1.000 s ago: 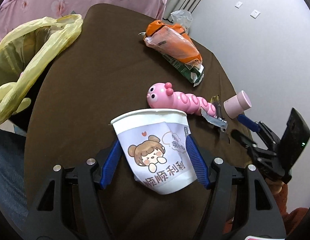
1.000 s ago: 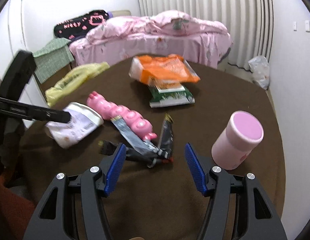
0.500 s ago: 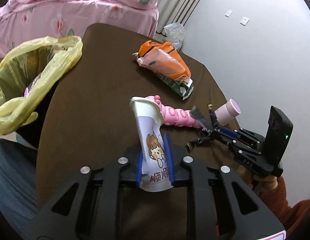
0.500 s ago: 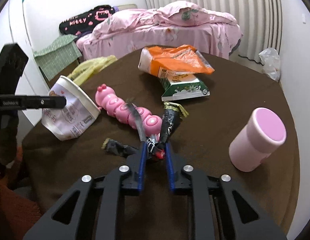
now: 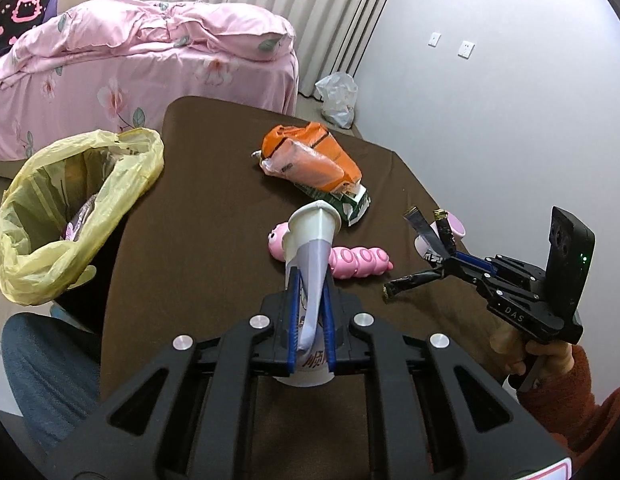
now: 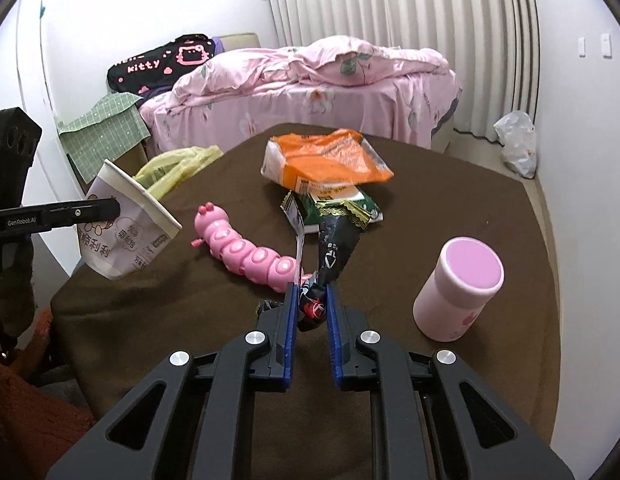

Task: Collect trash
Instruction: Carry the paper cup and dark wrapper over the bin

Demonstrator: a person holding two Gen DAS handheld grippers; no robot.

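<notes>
My left gripper [image 5: 312, 280] is shut on a squashed white paper cup [image 5: 312, 248] with a cartoon print and holds it above the brown table [image 5: 214, 208]; the cup also shows in the right wrist view [image 6: 122, 232]. My right gripper [image 6: 312, 292] is shut on a bunch of black snack wrappers [image 6: 334, 244], lifted off the table; they also show in the left wrist view [image 5: 430, 248]. A yellow trash bag [image 5: 70, 208] stands open at the table's left edge.
On the table lie an orange snack bag [image 5: 310, 160] over a green packet [image 6: 342, 204], a pink caterpillar toy [image 6: 246, 248] and a pink lidded cup [image 6: 458, 288]. A pink bed [image 6: 310, 92] stands behind the table.
Both grippers closed: the left on the paper cup, the right on the black wrappers. Both have lifted their loads off the table.
</notes>
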